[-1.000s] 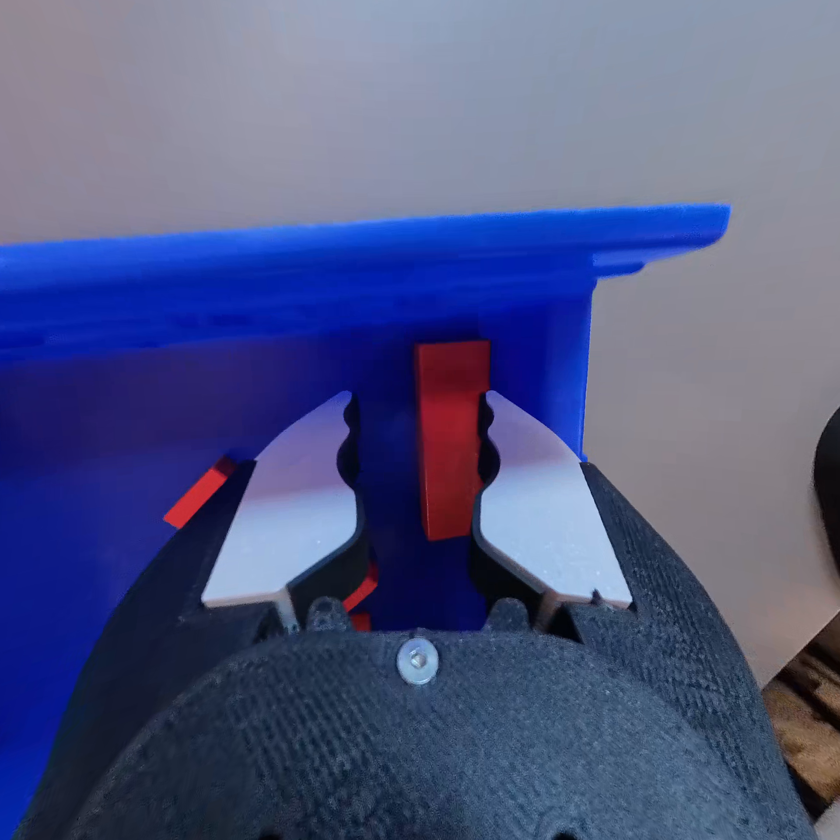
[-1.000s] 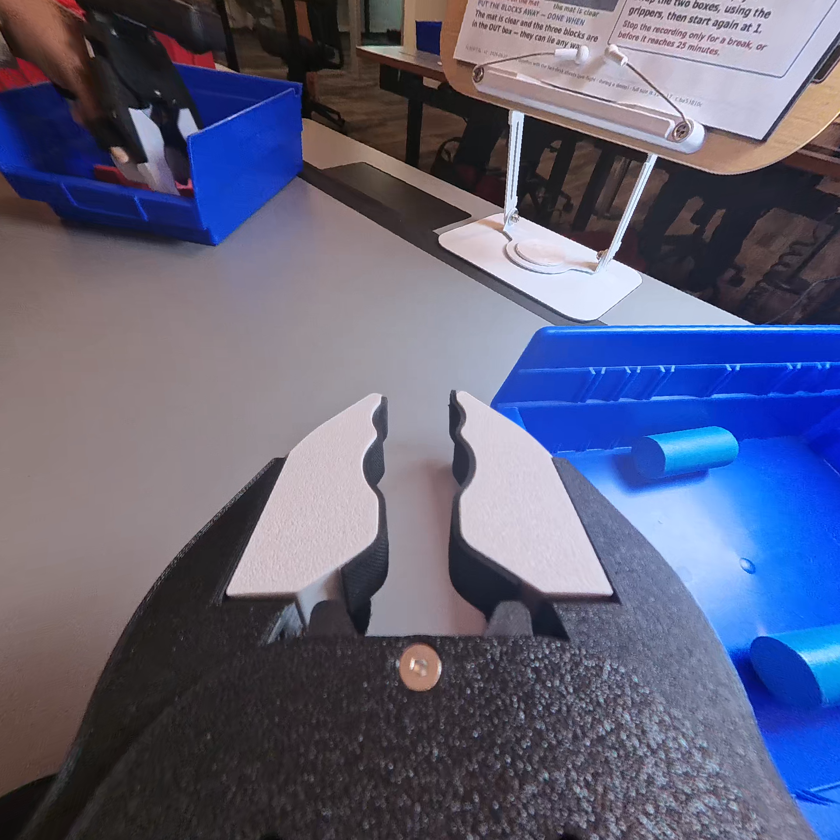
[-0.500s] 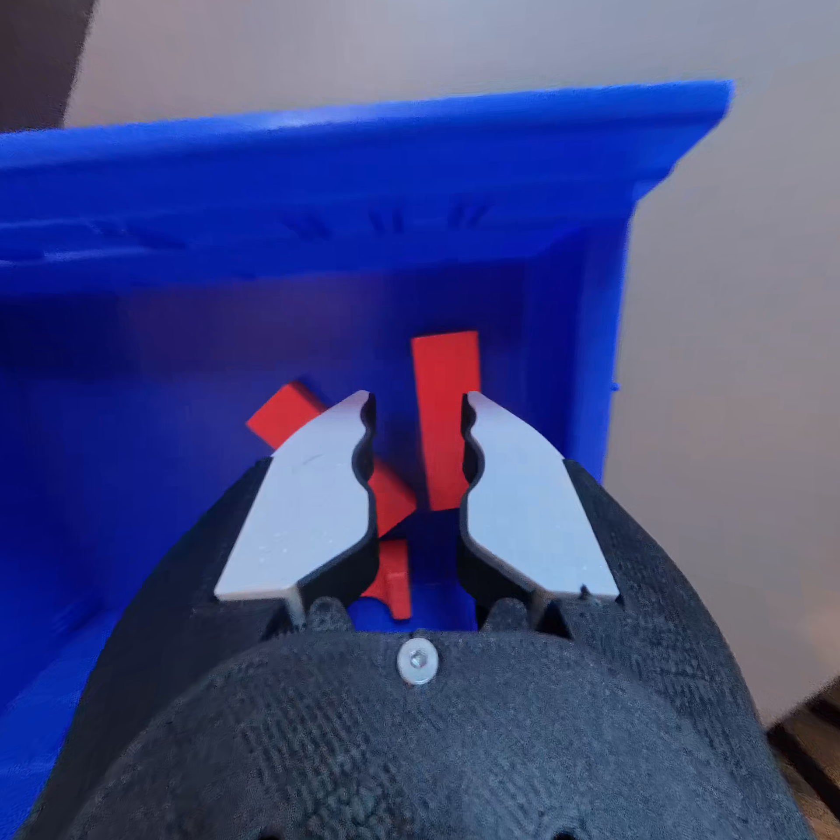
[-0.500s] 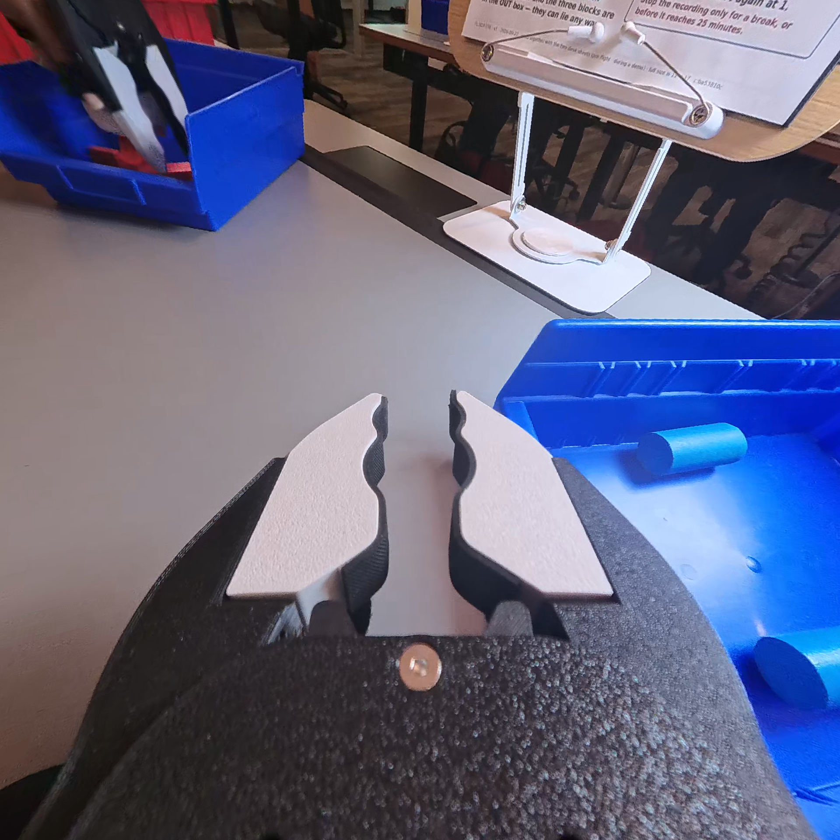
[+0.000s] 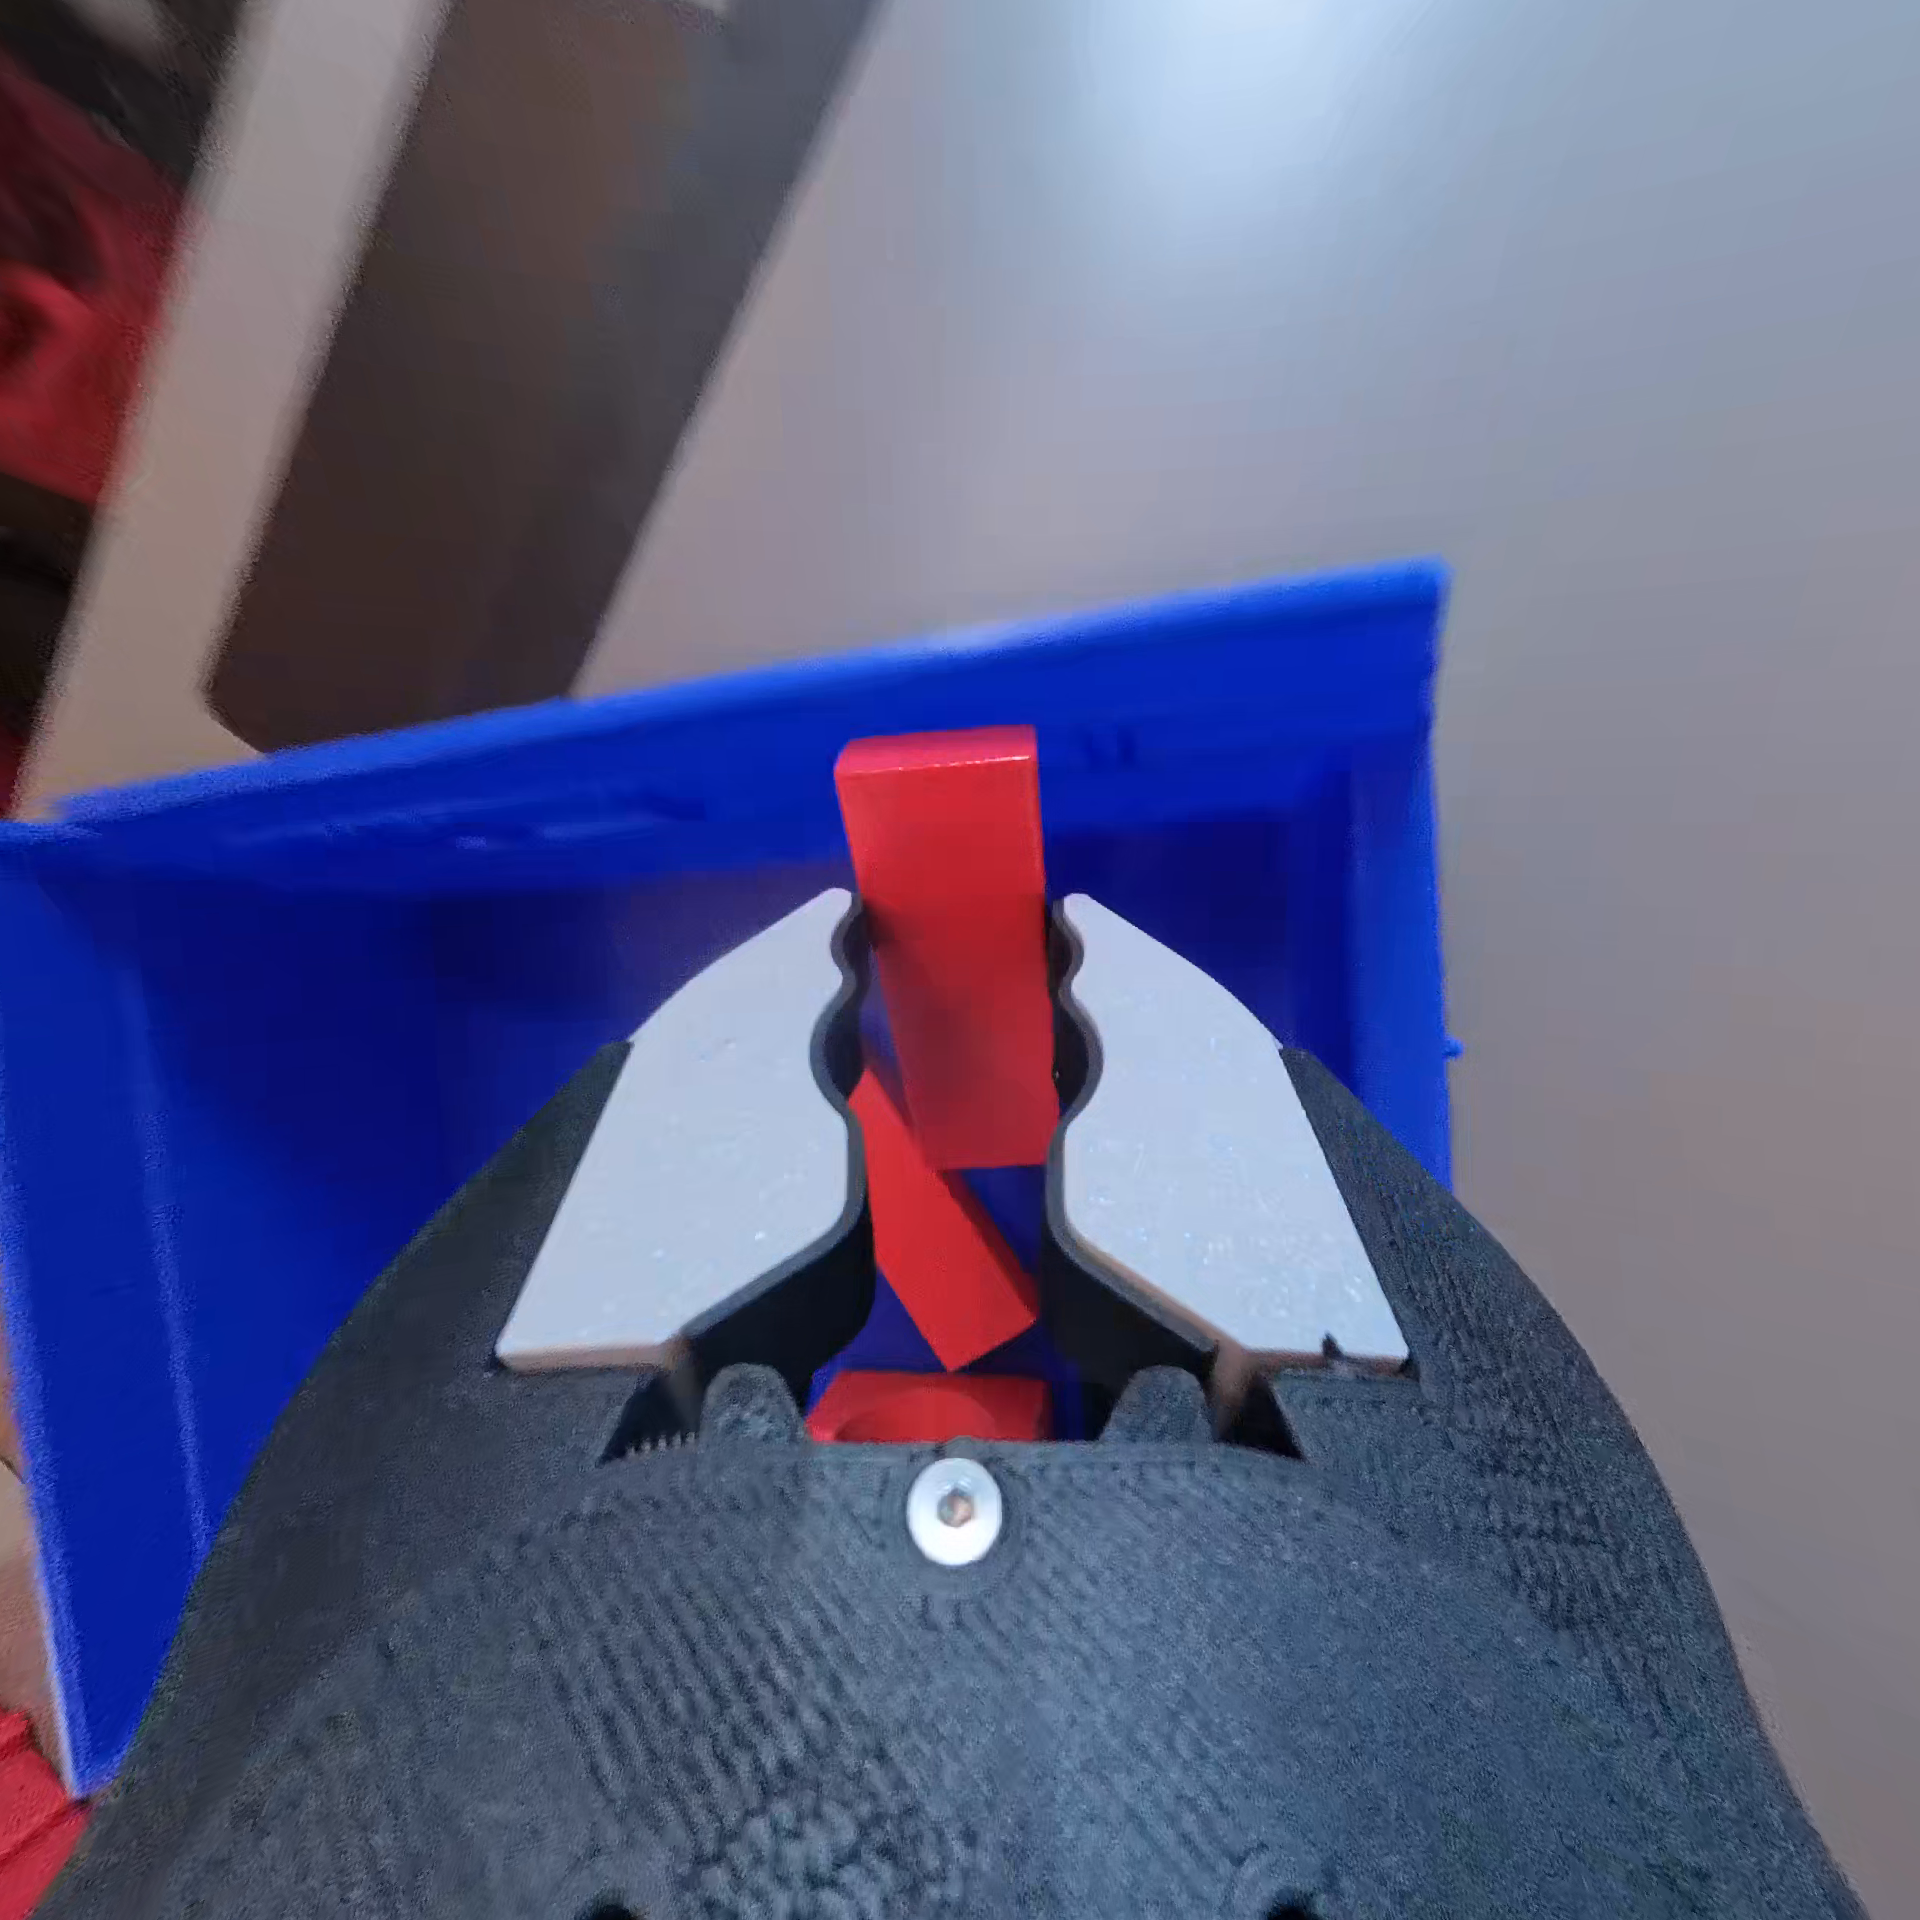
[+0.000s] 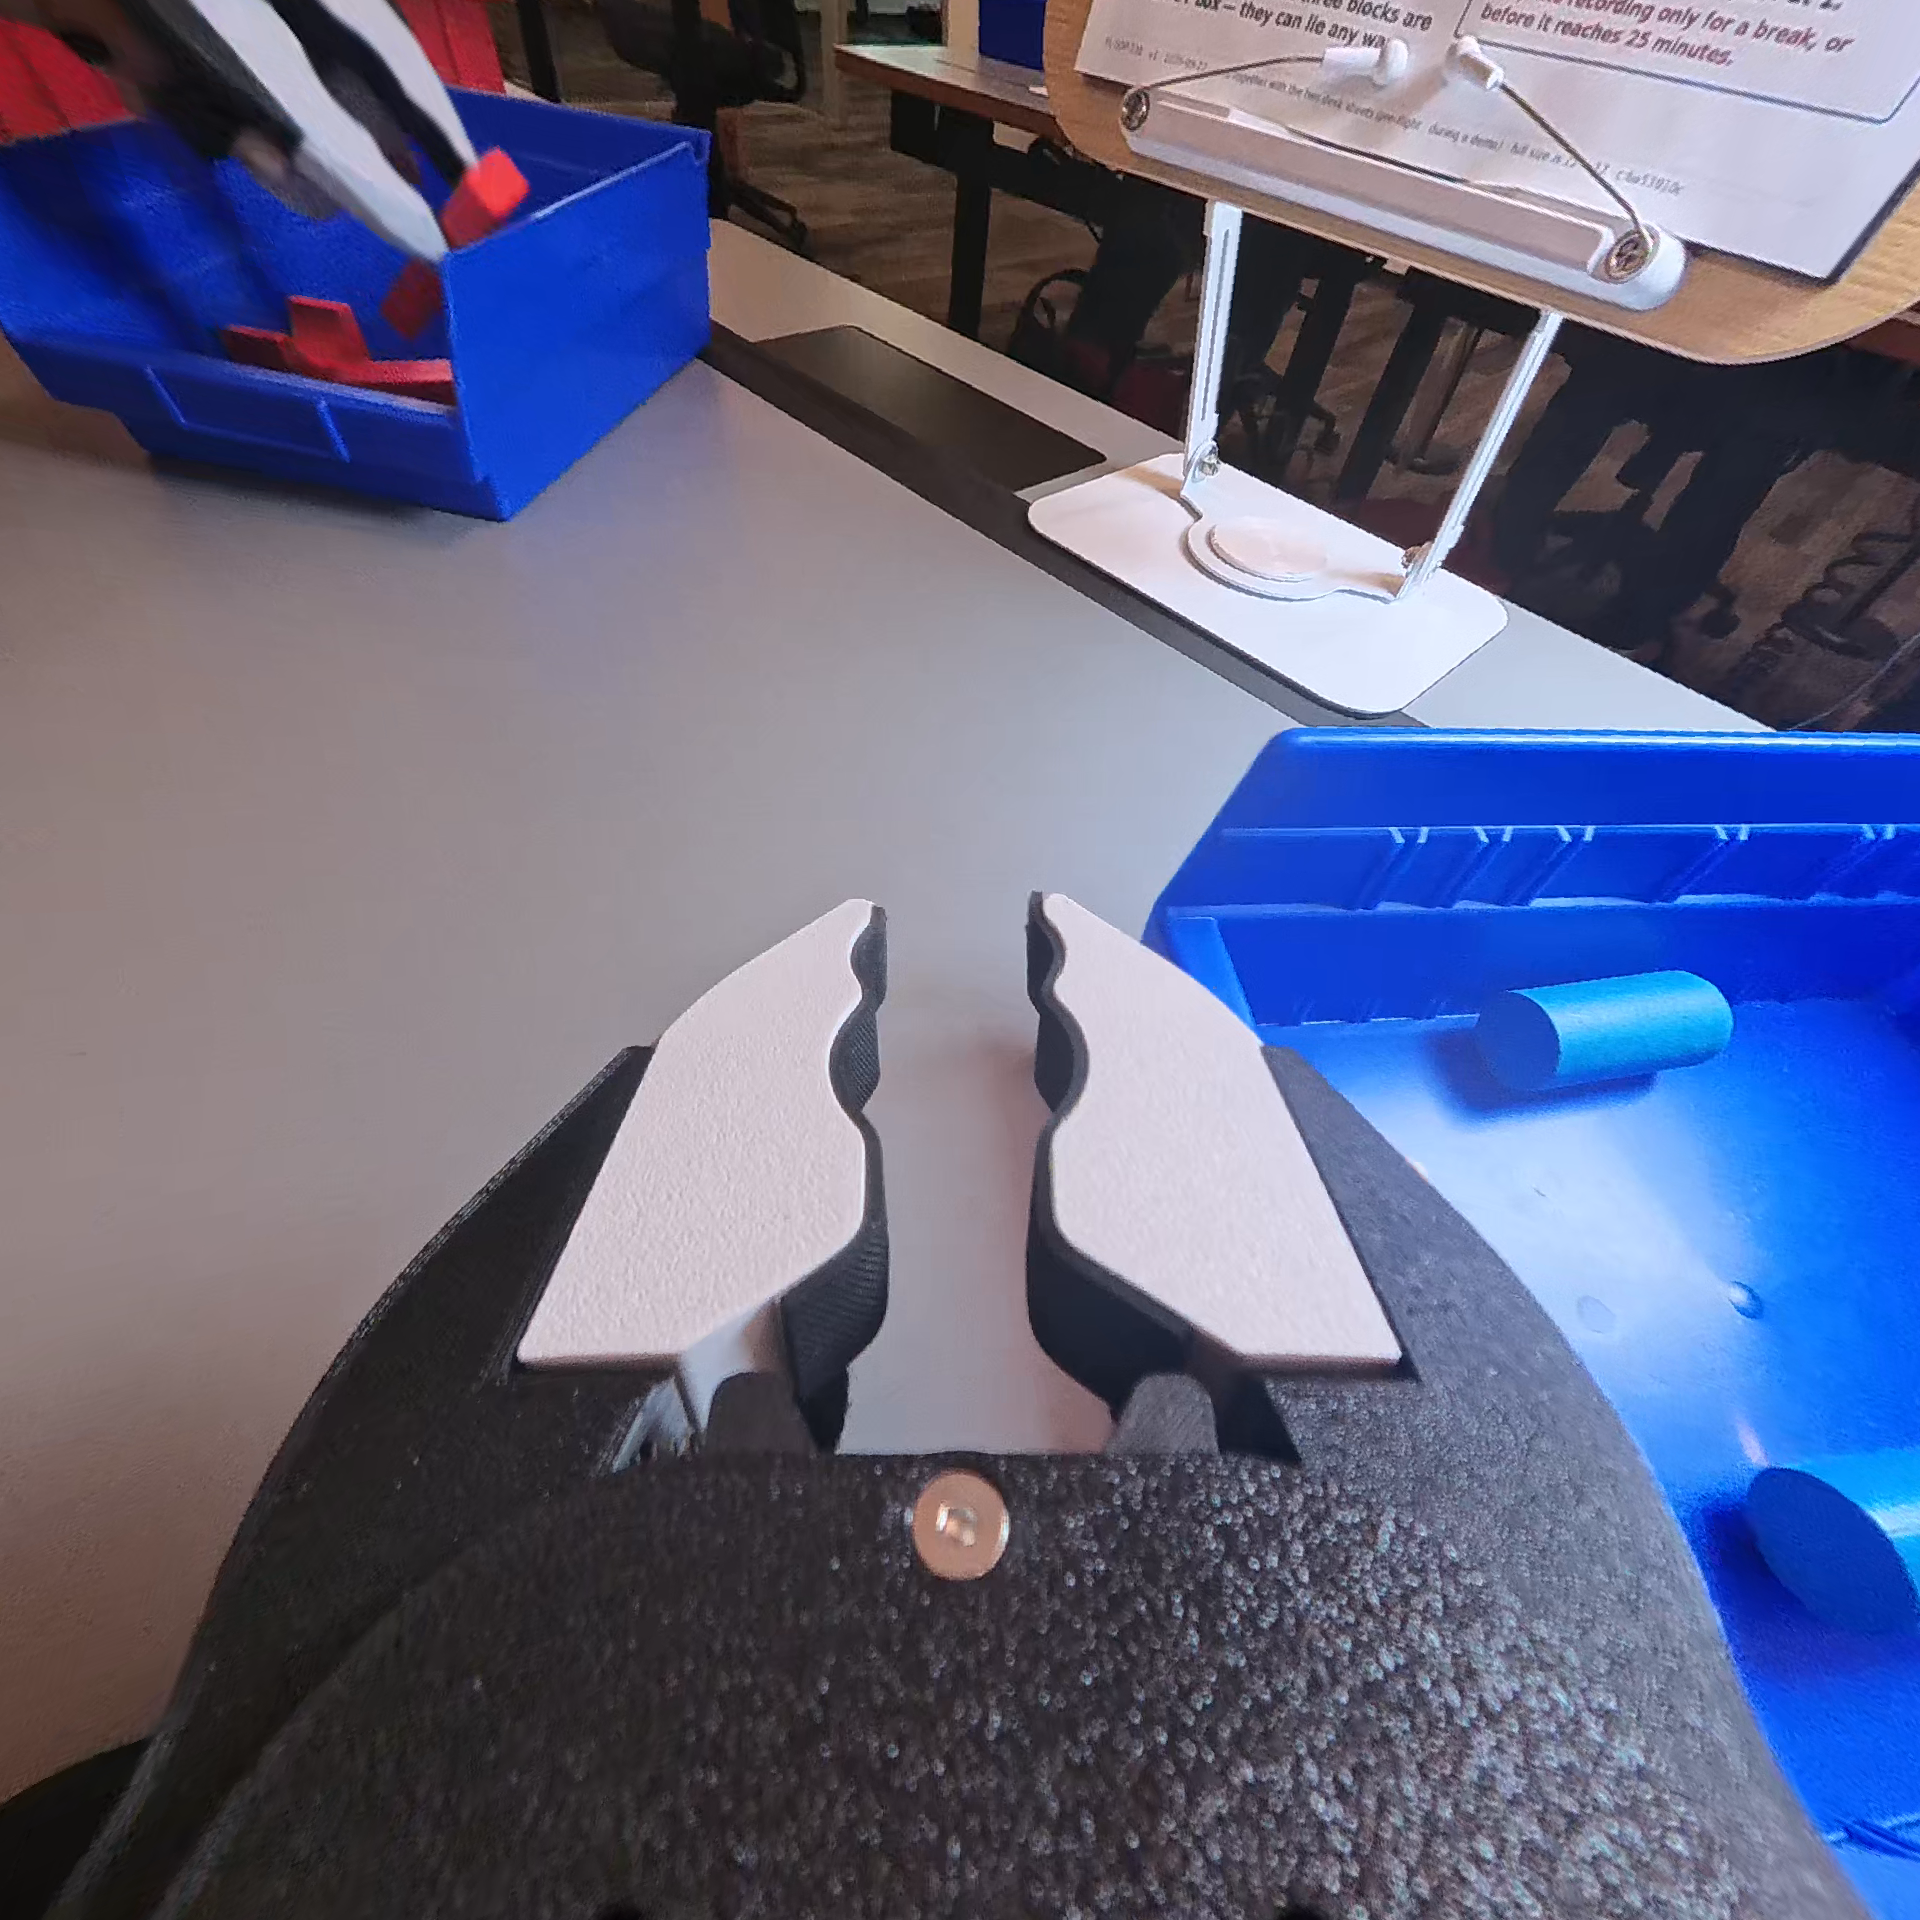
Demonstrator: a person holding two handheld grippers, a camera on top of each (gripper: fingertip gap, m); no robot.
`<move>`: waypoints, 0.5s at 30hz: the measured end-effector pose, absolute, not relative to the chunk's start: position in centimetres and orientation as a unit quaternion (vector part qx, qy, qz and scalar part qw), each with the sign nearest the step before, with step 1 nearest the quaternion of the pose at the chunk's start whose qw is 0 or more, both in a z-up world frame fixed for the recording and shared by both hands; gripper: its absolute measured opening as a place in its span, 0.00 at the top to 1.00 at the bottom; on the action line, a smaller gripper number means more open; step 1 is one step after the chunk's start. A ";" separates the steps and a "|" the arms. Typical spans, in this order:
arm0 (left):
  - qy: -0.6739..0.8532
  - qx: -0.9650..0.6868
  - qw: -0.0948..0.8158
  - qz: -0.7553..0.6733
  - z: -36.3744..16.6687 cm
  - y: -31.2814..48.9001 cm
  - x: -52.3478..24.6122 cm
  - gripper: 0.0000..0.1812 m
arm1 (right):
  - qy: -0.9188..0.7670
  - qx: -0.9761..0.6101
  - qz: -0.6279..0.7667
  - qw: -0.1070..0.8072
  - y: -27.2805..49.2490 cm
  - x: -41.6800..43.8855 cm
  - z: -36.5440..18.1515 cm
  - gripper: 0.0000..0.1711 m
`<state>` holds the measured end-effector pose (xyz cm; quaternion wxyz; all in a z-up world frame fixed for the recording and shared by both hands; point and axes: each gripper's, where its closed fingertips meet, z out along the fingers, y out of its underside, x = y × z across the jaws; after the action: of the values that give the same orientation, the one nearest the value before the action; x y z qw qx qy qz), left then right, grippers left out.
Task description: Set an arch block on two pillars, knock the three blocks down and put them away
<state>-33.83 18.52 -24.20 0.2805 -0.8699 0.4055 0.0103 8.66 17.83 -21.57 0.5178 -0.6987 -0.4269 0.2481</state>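
My left gripper (image 5: 951,914) is shut on a red rectangular block (image 5: 940,831) and holds it upright over a blue bin (image 5: 312,1039). More red blocks (image 5: 935,1257) lie in the bin below it. The right wrist view shows this far off at the upper left: the left gripper (image 6: 462,203), its red block (image 6: 483,192), the bin (image 6: 561,312) and the red blocks (image 6: 343,358) inside. My right gripper (image 6: 956,914) is open and empty, low over the grey table (image 6: 416,831).
A second blue bin (image 6: 1558,790) stands just right of my right gripper, with two blue cylinders (image 6: 1605,1023) (image 6: 1829,1558) lying in it. A white document stand (image 6: 1268,582) with a sheet stands at the table's far edge. Chairs and desks are beyond. The gap from one gripper's tips to the other's is roughly 45 cm.
My left gripper closed on the red block in the bin and lifted it up above the rim. The right gripper has stayed in place, still open.
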 end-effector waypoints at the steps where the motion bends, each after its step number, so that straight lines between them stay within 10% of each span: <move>1: 0.401 -0.857 0.323 0.002 -22.4 18.6 -33.1 0.81 | -0.428 -0.697 0.253 0.516 17.7 8.5 -21.6 0.85; 8: 0.415 -0.694 0.559 -0.184 -13.5 12.8 -21.4 0.82 | -0.453 -0.629 0.347 0.528 14.0 5.3 -18.9 0.79; 15: 0.475 -0.604 0.527 -0.364 -17.9 5.8 -7.7 0.82 | -0.492 -0.552 0.444 0.506 8.1 1.0 -16.3 0.74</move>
<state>-7.72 5.81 -17.95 0.5270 -0.6038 0.4747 -0.3637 1.01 8.10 -16.30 0.5060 -0.5519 -0.4921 0.4441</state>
